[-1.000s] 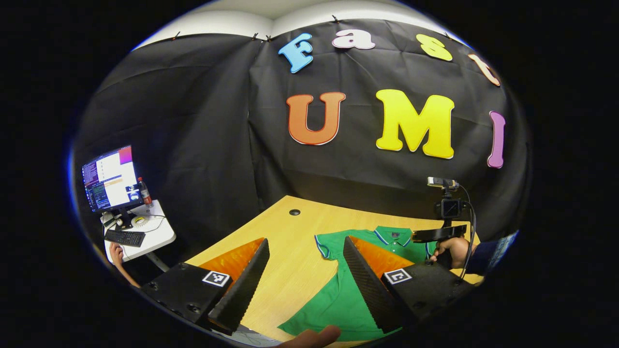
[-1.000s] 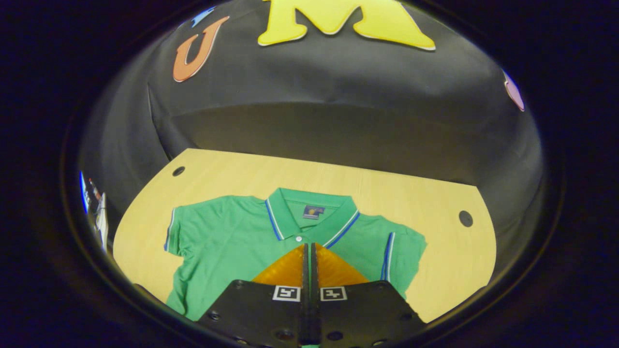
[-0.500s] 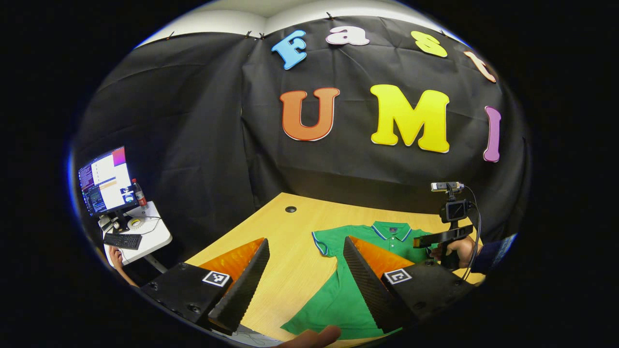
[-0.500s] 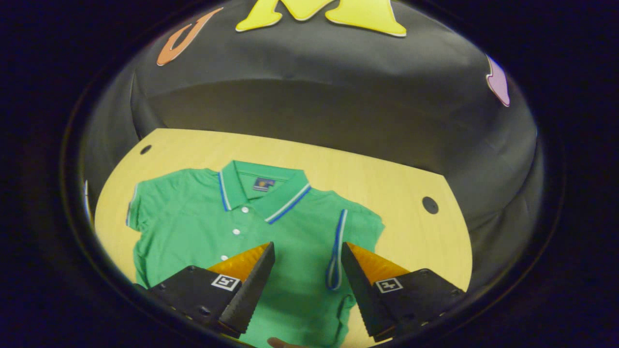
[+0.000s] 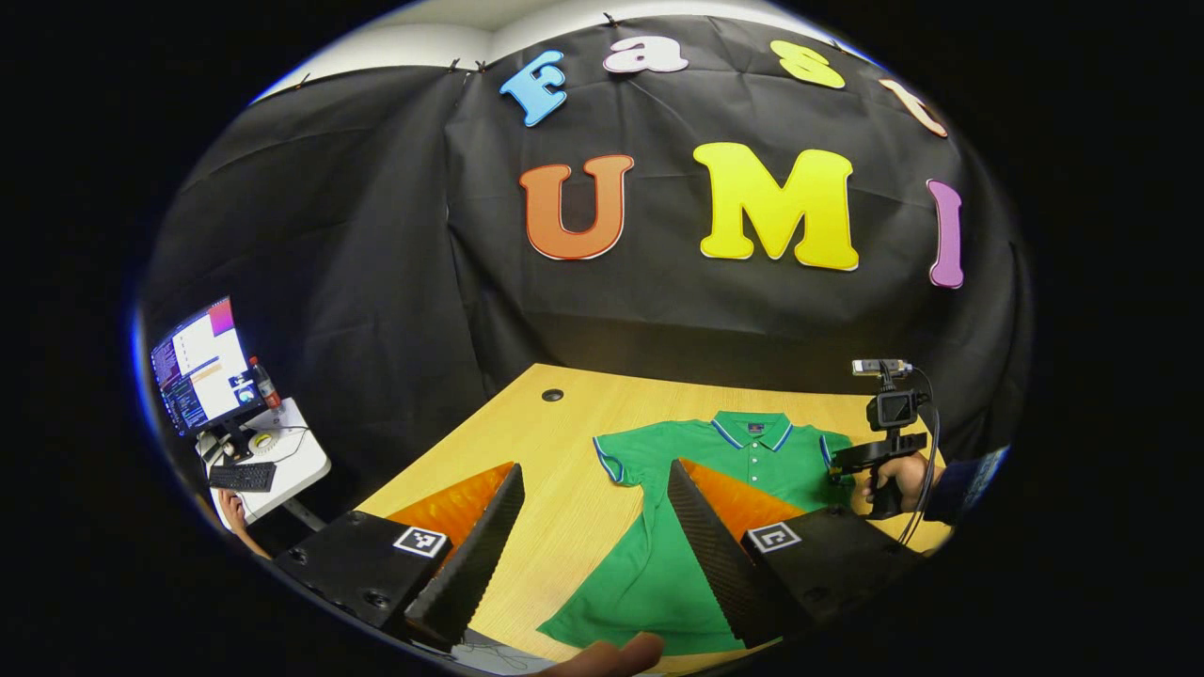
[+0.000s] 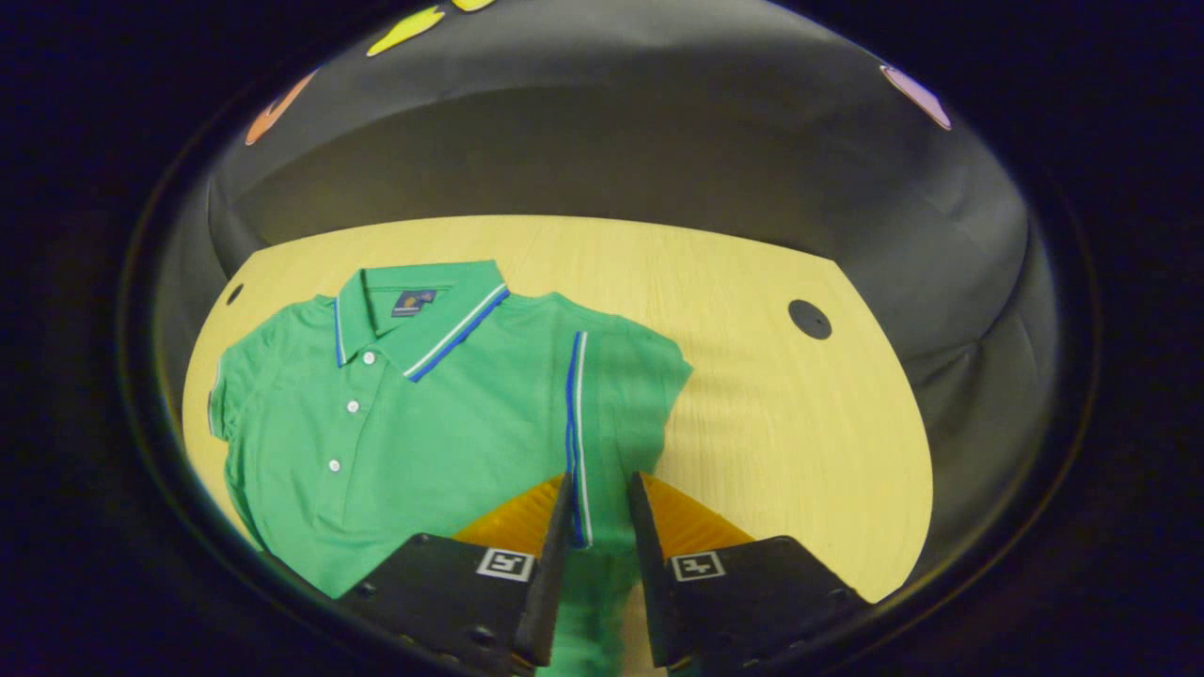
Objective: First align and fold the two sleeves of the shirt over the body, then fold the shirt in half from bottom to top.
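- Left gripper view: my left gripper (image 5: 591, 536) hangs above the near left part of the bench (image 5: 527, 442), its fingers spread wide and grasping nothing. The green shirt (image 5: 691, 527) lies flat on the bench, collar toward the far wall, hem toward me. Its left sleeve (image 5: 616, 456) is spread out to the side, unfolded. Farther off, my right gripper (image 5: 879, 451), held in my hand (image 5: 894, 475), sits at the shirt's right sleeve. A side table with a monitor (image 5: 202, 362) stands off to the left.
- Right gripper view: my right gripper (image 6: 597, 527) has its fingers drawn close about the striped cuff of the right sleeve (image 6: 611, 395); a narrow gap remains, so I cannot tell whether both fingers press on the cloth. The sleeve lies outward, not yet over the body.
- Progress, as I judge it: no fold is complete. The right sleeve fold is just beginning; the left sleeve and the bottom-to-top fold remain.
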